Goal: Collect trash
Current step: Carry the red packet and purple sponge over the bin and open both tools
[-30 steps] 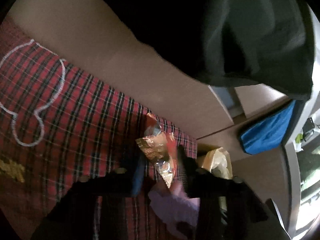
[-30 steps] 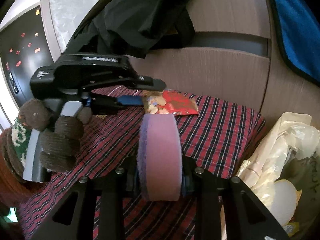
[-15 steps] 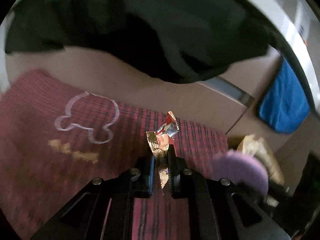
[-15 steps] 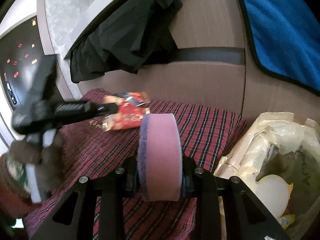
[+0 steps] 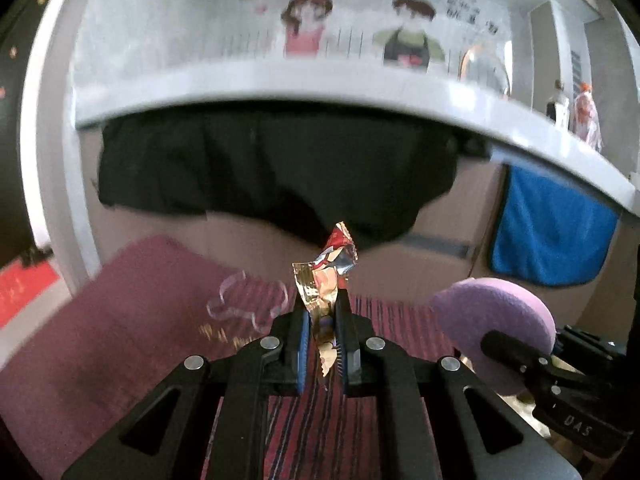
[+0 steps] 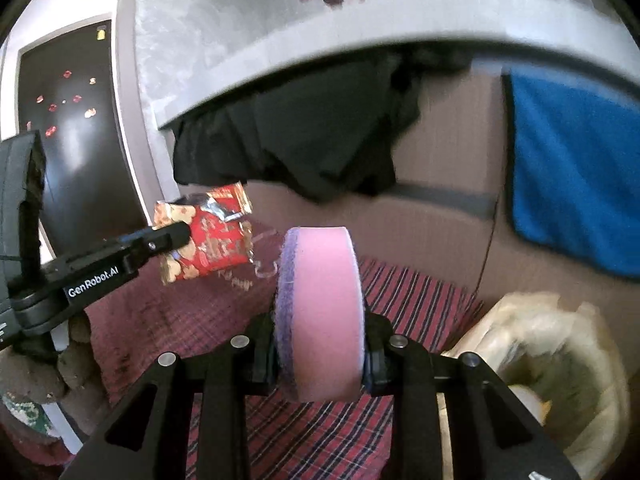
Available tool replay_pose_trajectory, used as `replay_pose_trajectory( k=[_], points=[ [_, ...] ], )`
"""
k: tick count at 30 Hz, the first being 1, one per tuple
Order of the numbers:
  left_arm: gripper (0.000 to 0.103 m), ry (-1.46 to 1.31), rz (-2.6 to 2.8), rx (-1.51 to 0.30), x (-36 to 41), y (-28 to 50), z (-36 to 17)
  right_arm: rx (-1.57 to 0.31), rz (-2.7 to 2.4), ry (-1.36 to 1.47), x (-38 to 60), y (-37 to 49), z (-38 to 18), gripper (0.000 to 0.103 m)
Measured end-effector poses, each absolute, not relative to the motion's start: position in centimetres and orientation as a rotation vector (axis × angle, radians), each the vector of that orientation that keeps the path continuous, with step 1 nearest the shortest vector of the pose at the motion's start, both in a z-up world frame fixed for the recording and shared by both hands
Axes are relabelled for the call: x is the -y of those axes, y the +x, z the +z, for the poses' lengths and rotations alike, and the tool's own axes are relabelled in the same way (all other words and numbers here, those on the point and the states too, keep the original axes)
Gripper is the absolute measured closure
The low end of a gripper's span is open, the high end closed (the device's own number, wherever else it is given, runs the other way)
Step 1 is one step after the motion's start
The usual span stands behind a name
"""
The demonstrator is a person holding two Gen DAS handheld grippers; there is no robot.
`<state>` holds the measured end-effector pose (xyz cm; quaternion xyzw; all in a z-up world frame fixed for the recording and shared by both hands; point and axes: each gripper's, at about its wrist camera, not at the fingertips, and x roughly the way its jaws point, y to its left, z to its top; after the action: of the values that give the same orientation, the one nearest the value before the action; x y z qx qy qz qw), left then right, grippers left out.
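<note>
Fingers of the left gripper (image 5: 322, 332) are clenched on a crumpled red-and-gold snack wrapper (image 5: 326, 276), which stands up between the pads. A second ago those fingers were spread around the wrapper as it lay on the red plaid cloth (image 6: 320, 440); since then they have pinched it and carried it up, so the cloth now sits well below it and the pale shelf edge (image 5: 280, 84) and dark hanging garment (image 5: 276, 168) fill the view behind. From the right wrist camera the wrapper (image 6: 208, 236) hangs clear of the cloth, gripped near one edge.

Fingers of the right gripper (image 6: 320, 356) are grasping a pink and purple sponge (image 6: 320, 304), as they were before; that hand has risen a little too.

Both pieces of trash now look ready to be dropped. An open, pale-lined trash bag (image 6: 540, 368) sits low to the right, beside the cloth, with rubbish already inside. Probably the next step is swinging the wrapper across to it; the thin foil, held by an edge, could slip.
</note>
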<state>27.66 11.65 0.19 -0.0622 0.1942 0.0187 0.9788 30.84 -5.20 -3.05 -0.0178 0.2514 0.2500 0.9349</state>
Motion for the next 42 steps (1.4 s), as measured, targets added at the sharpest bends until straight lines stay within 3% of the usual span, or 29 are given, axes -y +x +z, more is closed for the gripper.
replay_pose_trajectory(
  k=[8, 19, 42],
  points=[
    [0.091, -0.054, 0.077, -0.22, -6.3, 23.0, 5.7, -0.376, 0.453, -0.076, 9.2, 27.0, 2.7, 0.075],
    [0.091, -0.035, -0.029, -0.218, 1.6, 21.8, 7.1, -0.293, 0.309, -0.079, 17.4, 24.5, 6.0, 0.075],
    [0.091, -0.064, -0.19, -0.454, 9.3, 27.5, -2.3, -0.407, 0.188, -0.01, 24.5, 27.2, -0.7, 0.075]
  ],
)
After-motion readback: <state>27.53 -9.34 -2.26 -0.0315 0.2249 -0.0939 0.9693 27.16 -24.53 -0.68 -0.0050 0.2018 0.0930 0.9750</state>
